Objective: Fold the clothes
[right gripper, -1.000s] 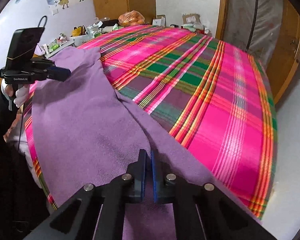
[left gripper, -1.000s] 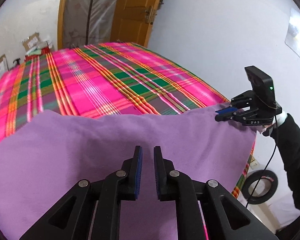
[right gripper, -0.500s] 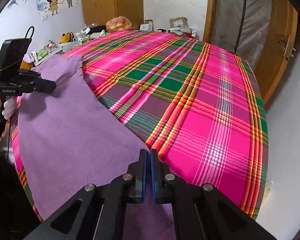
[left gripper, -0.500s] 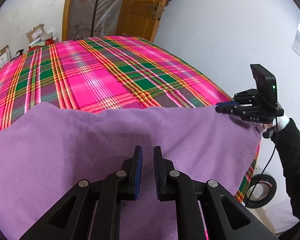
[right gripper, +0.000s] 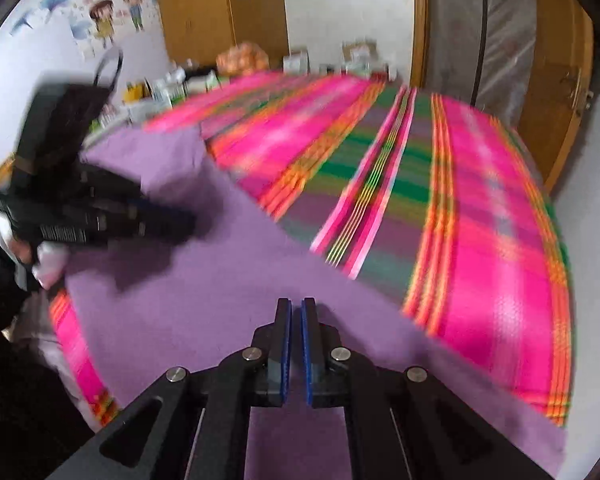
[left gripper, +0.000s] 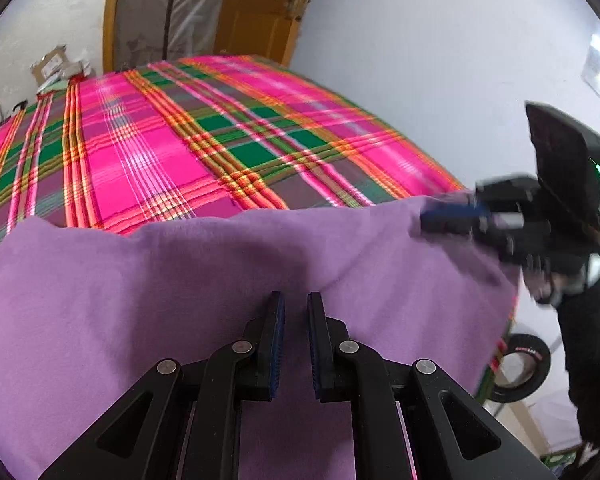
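Cloth (left gripper: 180, 300) lay on your plaid bed (left gripper: 172, 152); left gripper (left gripper: 296, 312) fingers stood slightly apart, right gripper (right gripper: 296, 316) fingers nearly together at 6 o'clock.

Bed (left gripper: 148, 168) in pink-green plaid cover, purple garment (left gripper: 140, 300) spread along its near edge

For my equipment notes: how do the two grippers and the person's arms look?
Both the left gripper and the right gripper are black, with angular linkage arms, silver pivot pins and blue ribbed pads inside the fingers. A black box sits on top of each; the right one shows a green light. The person wears black sleeves and white gloves.
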`<control>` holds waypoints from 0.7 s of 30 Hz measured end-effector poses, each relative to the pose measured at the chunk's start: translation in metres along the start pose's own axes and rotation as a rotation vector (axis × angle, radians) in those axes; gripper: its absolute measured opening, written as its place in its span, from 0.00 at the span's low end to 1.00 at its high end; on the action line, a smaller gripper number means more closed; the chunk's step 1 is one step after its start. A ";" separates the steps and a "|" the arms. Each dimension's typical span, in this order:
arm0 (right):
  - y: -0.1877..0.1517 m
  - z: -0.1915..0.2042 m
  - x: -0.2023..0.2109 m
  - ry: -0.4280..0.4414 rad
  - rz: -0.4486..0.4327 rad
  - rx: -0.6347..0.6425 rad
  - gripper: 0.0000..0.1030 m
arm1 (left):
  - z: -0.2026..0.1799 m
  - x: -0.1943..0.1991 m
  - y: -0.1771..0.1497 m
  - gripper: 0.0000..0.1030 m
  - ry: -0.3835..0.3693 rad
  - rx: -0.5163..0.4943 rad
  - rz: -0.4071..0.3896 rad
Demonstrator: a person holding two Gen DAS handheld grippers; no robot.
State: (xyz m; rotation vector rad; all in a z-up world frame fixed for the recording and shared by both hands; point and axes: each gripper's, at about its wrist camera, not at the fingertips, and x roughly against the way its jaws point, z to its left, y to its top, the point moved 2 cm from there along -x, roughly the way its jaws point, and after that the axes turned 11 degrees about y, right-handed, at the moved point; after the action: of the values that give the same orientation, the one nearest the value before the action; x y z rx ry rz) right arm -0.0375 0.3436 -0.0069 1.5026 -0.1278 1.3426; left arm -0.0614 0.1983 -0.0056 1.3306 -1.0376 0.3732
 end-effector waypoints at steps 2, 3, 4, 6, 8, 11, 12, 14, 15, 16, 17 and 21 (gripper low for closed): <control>-0.006 -0.008 0.003 0.007 -0.039 -0.066 0.04 | 0.004 -0.009 0.011 0.11 0.014 0.017 0.002; -0.011 -0.012 0.007 -0.007 -0.055 -0.094 0.04 | 0.008 -0.012 0.015 0.11 0.019 0.025 -0.006; -0.016 -0.016 0.011 -0.021 -0.071 -0.121 0.04 | 0.011 -0.015 0.019 0.10 0.024 0.034 -0.015; -0.029 -0.030 0.023 -0.050 -0.114 -0.181 0.04 | 0.017 -0.021 0.026 0.06 0.043 0.051 -0.038; -0.044 -0.055 0.039 -0.058 -0.176 -0.287 0.00 | 0.024 -0.023 0.029 0.05 0.050 0.085 -0.046; -0.070 -0.093 0.062 -0.046 -0.281 -0.478 0.00 | 0.037 -0.021 0.030 0.04 0.061 0.147 -0.044; -0.075 -0.098 0.069 -0.058 -0.305 -0.506 0.00 | 0.039 -0.019 0.028 0.04 0.065 0.159 -0.041; -0.086 -0.104 0.084 -0.137 -0.341 -0.535 0.01 | 0.041 -0.011 0.023 0.04 0.072 0.168 -0.044; -0.091 -0.104 0.091 -0.144 -0.370 -0.542 0.03 | 0.040 -0.005 0.020 0.04 0.075 0.164 -0.050; -0.095 -0.104 0.099 -0.152 -0.399 -0.548 0.10 | 0.038 0.000 0.014 0.04 0.066 0.159 -0.053; -0.100 -0.103 0.106 -0.159 -0.428 -0.554 0.16 | 0.036 0.006 0.007 0.04 0.054 0.154 -0.055; -0.117 -0.110 0.125 -0.241 -0.456 -0.562 0.36 | 0.026 0.027 -0.020 0.04 0.002 0.130 -0.061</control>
State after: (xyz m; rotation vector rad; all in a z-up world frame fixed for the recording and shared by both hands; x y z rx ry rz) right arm 0.0138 0.5403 -0.0045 1.1142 -0.2731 0.6799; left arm -0.0425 0.1612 0.0004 1.4748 -0.9822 0.4017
